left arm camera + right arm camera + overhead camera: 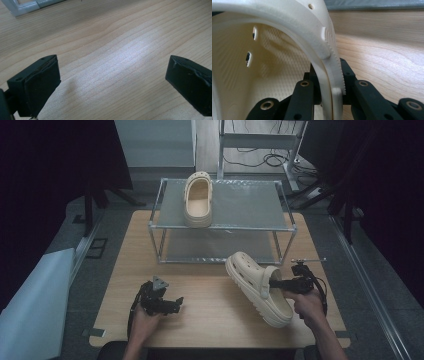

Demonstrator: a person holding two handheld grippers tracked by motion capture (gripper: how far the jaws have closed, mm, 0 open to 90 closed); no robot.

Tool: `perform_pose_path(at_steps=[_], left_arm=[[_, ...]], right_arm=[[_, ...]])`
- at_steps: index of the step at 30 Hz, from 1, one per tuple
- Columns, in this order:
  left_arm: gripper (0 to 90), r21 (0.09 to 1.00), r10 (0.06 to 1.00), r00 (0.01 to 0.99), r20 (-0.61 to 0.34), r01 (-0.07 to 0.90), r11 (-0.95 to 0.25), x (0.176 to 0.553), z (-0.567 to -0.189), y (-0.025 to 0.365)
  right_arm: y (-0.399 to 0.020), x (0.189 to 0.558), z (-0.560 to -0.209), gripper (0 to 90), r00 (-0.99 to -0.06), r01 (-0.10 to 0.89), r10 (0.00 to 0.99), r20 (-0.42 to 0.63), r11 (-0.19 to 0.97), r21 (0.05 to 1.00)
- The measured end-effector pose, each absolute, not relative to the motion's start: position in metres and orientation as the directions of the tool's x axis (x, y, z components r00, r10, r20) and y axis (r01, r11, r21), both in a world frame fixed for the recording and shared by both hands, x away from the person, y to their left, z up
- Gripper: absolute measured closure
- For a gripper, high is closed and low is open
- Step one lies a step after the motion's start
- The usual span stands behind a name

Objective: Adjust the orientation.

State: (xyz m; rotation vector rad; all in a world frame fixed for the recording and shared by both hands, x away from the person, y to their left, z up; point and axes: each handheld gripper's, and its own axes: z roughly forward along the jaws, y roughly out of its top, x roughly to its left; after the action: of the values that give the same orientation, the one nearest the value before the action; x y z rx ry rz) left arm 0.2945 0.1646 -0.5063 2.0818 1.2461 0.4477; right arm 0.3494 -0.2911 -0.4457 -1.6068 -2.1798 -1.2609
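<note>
Risk: right gripper point(274, 283) clamps only the clog point(257, 287) sidewall between its pads; twisting may slip it. Left gripper point(176, 301) fingers apart, empty.

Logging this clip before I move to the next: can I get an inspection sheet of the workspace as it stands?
Surface: wooden table, bare in front.
Job's things: one clog on the table, tilted; second clog on the rack's top shelf.
Clutter: nothing seen.
Grippers: right claw shut on the table clog's side wall; left claw open over bare wood, holding nothing.
Cables: loose cables on the floor behind the rack.
Surroundings: dark curtains at both sides, pale sheet at left.
</note>
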Motion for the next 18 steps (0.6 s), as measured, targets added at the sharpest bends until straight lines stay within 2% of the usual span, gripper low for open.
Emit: perform_pose_path(at_steps=[18], left_arm=[[0.0, 0.685, 0.871, 0.49, -0.043, 0.649, -0.331, 0.295, -0.507, 0.164]], right_arm=[[-0.294, 0.351, -0.416, 77.5, -0.378, 0.859, 0.66, 0.649, -0.012, 0.512]])
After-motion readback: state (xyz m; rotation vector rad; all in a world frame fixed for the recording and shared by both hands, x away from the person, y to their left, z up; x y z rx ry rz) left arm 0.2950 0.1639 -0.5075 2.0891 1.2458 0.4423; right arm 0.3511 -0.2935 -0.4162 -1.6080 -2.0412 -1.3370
